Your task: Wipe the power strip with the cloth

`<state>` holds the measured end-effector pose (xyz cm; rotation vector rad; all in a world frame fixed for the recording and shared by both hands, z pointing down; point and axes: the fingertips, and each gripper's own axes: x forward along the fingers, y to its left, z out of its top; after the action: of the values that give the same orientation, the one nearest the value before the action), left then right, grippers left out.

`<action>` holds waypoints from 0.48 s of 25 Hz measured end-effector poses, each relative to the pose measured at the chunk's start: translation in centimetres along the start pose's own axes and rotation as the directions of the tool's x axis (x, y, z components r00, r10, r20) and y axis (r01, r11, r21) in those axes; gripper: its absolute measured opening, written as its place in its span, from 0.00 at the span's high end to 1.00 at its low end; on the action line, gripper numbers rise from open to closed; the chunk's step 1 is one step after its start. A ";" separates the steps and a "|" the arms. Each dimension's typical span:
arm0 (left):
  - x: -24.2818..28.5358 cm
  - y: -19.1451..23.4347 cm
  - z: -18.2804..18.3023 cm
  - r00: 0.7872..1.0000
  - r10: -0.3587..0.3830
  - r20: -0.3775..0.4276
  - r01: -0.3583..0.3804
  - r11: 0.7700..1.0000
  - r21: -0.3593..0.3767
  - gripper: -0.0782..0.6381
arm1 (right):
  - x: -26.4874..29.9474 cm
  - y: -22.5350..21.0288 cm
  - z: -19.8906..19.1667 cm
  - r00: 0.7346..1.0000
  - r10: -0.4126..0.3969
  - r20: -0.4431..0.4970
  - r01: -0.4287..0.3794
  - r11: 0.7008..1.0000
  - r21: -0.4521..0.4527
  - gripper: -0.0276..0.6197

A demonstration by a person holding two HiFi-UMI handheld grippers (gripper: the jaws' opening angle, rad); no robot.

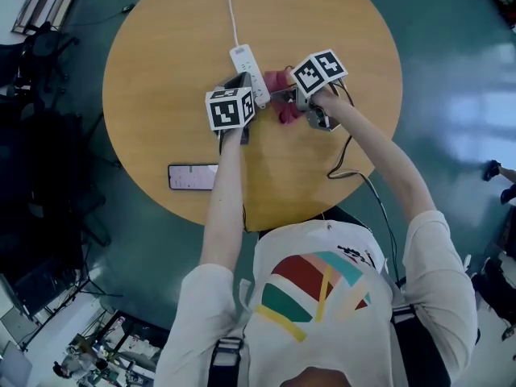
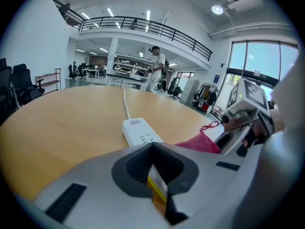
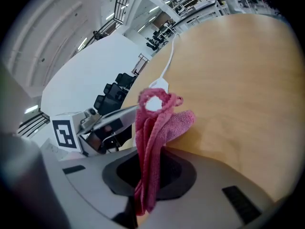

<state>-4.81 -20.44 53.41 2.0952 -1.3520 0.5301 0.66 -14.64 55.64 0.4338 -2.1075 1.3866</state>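
Observation:
A white power strip (image 1: 247, 72) lies near the middle of the round wooden table (image 1: 161, 71), its white cord running to the far edge. My left gripper (image 1: 237, 82) sits at the strip's near end, shut with nothing between its jaws. In the left gripper view the power strip (image 2: 140, 131) lies just ahead of that gripper (image 2: 154, 147). My right gripper (image 1: 285, 97) is just right of the strip, shut on a pink cloth (image 1: 280, 87). In the right gripper view the cloth (image 3: 155, 123) sticks up out of the right gripper (image 3: 151, 154) and partly hides the power strip (image 3: 160, 84).
A phone (image 1: 192, 176) lies face up near the table's front left edge. A black cable (image 1: 348, 164) trails over the right front edge. In the distance of the left gripper view a person (image 2: 156, 70) stands beyond the table. Office chairs (image 3: 114, 95) stand past the far side.

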 end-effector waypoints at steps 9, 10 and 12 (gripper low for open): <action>-1.3 0.8 1.2 0.999 -0.040 -0.001 0.039 0.998 -0.043 0.83 | -2.8 1.9 -2.1 0.984 -0.177 0.017 0.170 0.911 -0.375 0.90; -1.5 0.6 1.5 0.999 -0.052 0.001 0.052 0.999 0.007 0.83 | -3.1 2.5 -2.7 0.974 -0.227 0.002 0.196 0.835 -0.515 0.90; -1.7 -0.2 1.8 0.996 -0.090 -0.007 0.090 0.990 0.109 0.83 | -3.0 3.5 -4.0 0.943 -0.334 -0.011 0.205 0.607 -0.768 0.90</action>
<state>-5.32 -20.40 50.99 2.2309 -1.2451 0.5798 2.17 -9.69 52.42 0.2570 -2.1491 0.2549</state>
